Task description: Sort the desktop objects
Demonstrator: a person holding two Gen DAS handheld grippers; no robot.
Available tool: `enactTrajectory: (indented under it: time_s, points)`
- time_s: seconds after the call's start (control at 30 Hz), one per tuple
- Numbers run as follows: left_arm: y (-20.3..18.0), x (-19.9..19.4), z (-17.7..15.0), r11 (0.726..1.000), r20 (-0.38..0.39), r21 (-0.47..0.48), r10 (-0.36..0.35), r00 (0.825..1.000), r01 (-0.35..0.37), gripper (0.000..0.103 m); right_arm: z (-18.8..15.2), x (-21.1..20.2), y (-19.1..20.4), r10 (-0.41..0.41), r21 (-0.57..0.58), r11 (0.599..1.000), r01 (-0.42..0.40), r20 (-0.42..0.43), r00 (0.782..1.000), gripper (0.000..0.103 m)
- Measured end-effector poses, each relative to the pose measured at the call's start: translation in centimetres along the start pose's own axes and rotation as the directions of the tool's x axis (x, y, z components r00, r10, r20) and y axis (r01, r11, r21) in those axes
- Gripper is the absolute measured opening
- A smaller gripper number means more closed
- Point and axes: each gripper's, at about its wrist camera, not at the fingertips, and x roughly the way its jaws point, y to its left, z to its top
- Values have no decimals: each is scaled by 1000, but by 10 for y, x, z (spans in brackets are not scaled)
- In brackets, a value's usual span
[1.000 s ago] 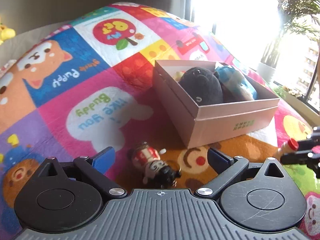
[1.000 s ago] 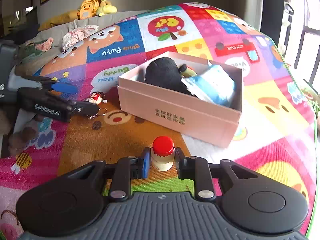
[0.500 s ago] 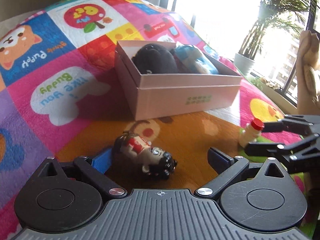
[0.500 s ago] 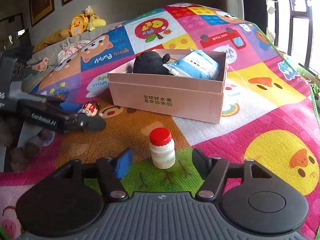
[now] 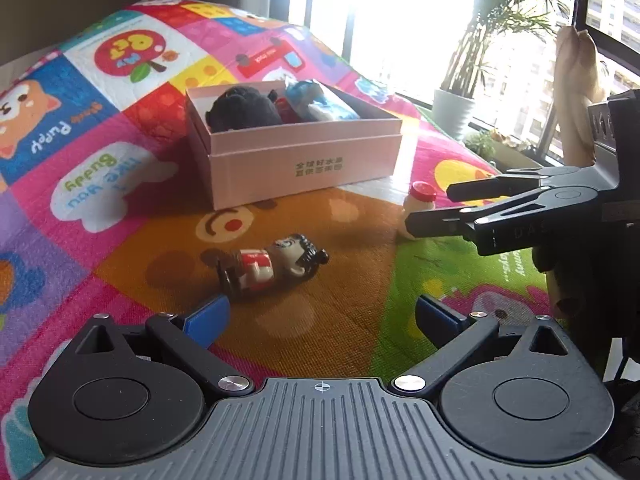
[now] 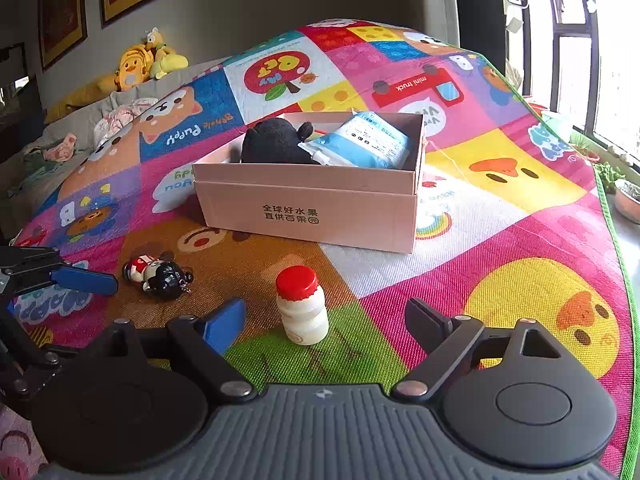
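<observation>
**Bottle let go, both hands free**

Now that my right gripper (image 6: 324, 316) has spread its fingers, the bottle (image 6: 302, 306) stands released on the mat (image 6: 500, 216), short of the box (image 6: 312, 208). My left gripper (image 5: 320, 316) gapes near the figurine (image 5: 272, 266). Box contents partly hidden.

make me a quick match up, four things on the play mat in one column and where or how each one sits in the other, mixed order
Things:
1. small bottle
2. toy figure
3. black plush toy
4. blue pouch

Places or states:
A. lying on its side on the mat, outside the box
B. in the pink box, nearer the window side
C. standing upright between the open fingers of the right gripper
D. in the pink box, on the side away from the window

Pairs: 1-C, 2-A, 3-D, 4-B
</observation>
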Motion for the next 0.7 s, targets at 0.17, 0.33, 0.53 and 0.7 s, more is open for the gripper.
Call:
enactTrajectory:
  time_s: [0.17, 0.33, 0.53, 0.7]
  points:
    - [17, 0, 41, 991, 100, -64, 124, 987, -118, 102, 21, -7, -11, 34, 13, 999, -34, 2, 999, 88]
    - [42, 34, 80, 987, 121, -135, 109, 987, -93, 102, 75, 0, -42, -2, 89, 996, -2, 45, 999, 98]
    - [42, 68, 85, 991, 91, -135, 7, 996, 5, 102, 112, 60, -79, 32, 264, 964, -17, -53, 998, 95]
    - [46, 71, 82, 987, 90, -159, 6, 996, 9, 102, 108, 81, -65, 151, 266, 955, -131, -59, 987, 97]
